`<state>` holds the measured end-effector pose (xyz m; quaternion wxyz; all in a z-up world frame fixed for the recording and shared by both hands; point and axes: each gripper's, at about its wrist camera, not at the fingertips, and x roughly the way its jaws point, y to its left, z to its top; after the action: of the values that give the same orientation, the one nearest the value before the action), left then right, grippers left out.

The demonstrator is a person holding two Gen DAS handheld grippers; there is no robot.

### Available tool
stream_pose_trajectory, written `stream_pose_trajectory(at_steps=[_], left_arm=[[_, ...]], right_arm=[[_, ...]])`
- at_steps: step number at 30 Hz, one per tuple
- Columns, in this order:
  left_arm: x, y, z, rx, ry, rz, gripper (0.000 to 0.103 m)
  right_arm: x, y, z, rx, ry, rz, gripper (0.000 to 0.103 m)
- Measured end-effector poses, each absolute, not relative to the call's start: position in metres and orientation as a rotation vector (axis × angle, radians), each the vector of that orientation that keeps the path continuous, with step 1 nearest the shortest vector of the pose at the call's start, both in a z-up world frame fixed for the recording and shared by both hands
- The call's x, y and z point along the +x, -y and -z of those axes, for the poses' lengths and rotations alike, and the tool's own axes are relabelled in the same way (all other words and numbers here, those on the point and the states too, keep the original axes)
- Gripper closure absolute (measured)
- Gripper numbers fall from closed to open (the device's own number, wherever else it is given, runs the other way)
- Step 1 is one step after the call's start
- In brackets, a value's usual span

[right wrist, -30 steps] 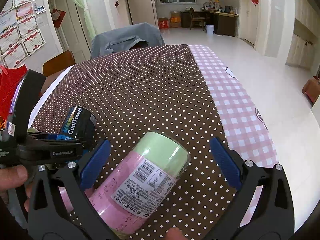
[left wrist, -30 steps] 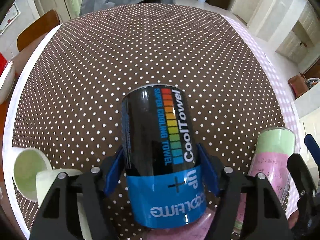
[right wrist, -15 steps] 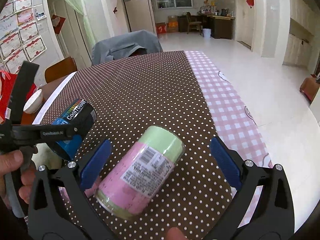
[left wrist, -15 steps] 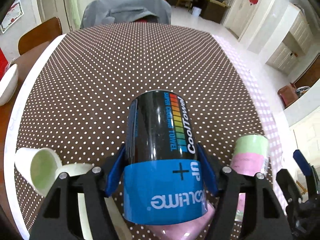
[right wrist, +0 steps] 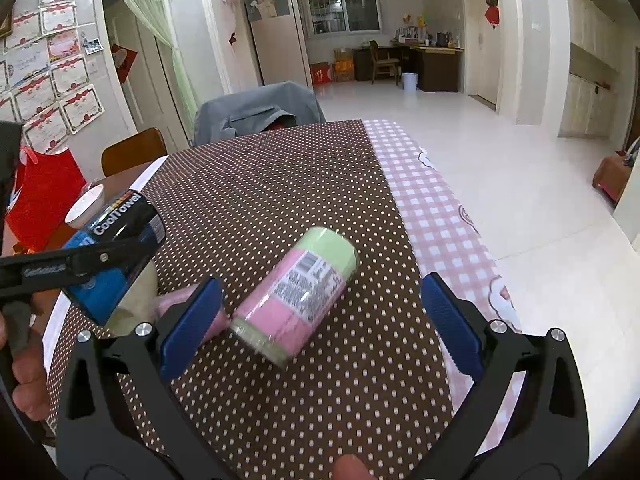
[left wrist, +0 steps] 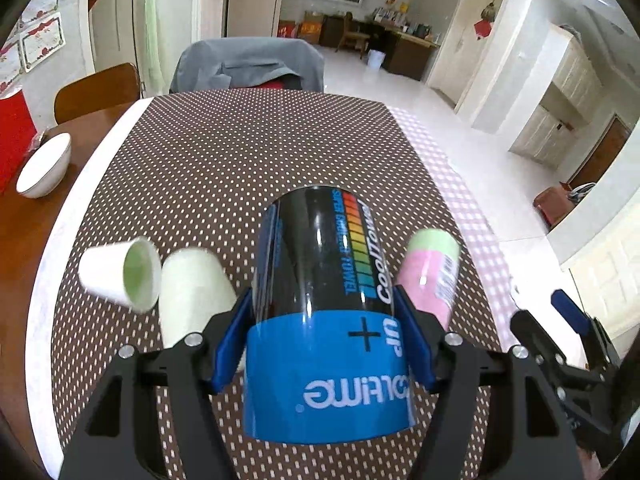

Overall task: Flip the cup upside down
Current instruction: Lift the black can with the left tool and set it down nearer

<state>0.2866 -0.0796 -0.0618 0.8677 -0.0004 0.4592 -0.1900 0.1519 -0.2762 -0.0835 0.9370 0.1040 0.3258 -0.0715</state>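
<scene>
My left gripper (left wrist: 324, 336) is shut on a black and blue "CoolTowel" cup (left wrist: 324, 312), held tilted above the dotted tablecloth; it also shows at the left of the right wrist view (right wrist: 116, 252). A pink and green cup (right wrist: 296, 296) lies on its side on the cloth, and it shows in the left wrist view (left wrist: 432, 272). My right gripper (right wrist: 320, 320) is open, with its blue pads (right wrist: 452, 320) wide on either side of the pink cup, not touching it.
Two white cups (left wrist: 120, 272) lie on their sides at the left, one partly under the held cup. A white bowl (left wrist: 44, 168) sits on the bare wood at far left. A grey-covered chair (left wrist: 248, 64) stands at the table's far end. The pink check cloth (right wrist: 436, 220) covers the right edge.
Both grippers have risen and tipped up, so more of the room shows. The left gripper lifted the black and blue cup with it. The pink cup now lies farther from the right gripper.
</scene>
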Motion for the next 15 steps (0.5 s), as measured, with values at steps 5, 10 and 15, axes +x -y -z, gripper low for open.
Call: stream_pose_trajectory(at_steps=[5,10,15], left_arm=[[0.243,0.074,0.065,0.008,-0.942,0.407,0.036],[0.214,0.071,0.087,-0.011,-0.964,0.415,0.037],[0.195,0.071,0.109,-0.031,-0.977,0.42,0.037]], right_arm=[[0.124,0.268,0.083,0.195,-0.663,0.143,0.006],[0.097,0.264,0.088,0.175,-0.675,0.137,0.006],[0.08,0.259,0.089,0.165,-0.674,0.139,0.006]])
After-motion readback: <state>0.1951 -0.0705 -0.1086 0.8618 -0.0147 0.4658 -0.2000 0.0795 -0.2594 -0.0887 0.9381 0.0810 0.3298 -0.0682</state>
